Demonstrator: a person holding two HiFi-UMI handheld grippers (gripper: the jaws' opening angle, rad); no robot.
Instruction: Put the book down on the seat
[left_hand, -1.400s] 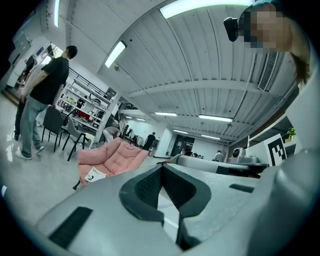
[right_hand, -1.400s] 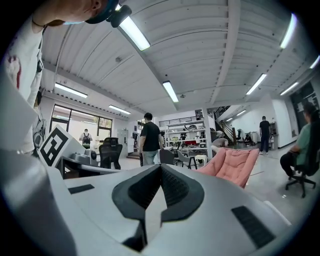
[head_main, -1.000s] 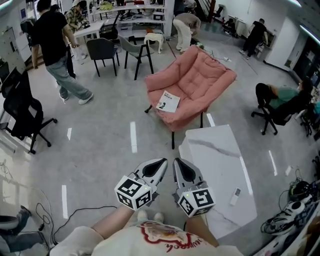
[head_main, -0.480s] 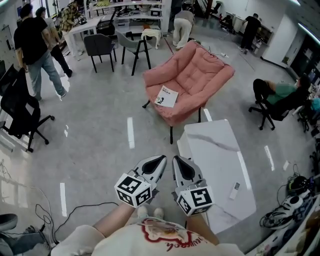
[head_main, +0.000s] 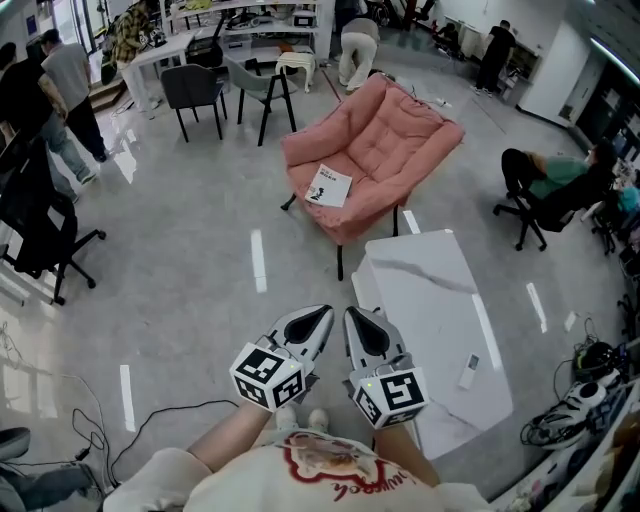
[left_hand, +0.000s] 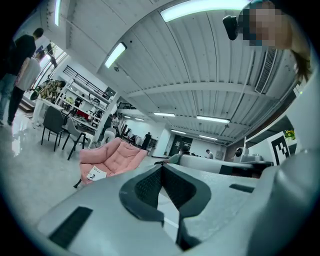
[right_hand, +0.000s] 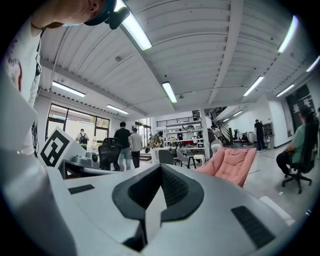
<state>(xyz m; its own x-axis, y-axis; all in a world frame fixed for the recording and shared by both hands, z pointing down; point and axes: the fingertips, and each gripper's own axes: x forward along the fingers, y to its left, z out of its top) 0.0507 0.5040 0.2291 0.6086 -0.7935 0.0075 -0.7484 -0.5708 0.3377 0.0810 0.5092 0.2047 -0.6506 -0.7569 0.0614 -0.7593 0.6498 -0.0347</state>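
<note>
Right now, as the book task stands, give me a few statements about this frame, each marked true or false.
1. The book lies on the seat of the pink chair. True.
2. The left gripper holds the book. False: its jaws are shut on nothing, close to the person's body and well away from the chair.
3. The right gripper is shut and empty. True.
4. The white table stands behind the chair. False: it stands in front of the chair, on the person's side, by the right gripper.
</note>
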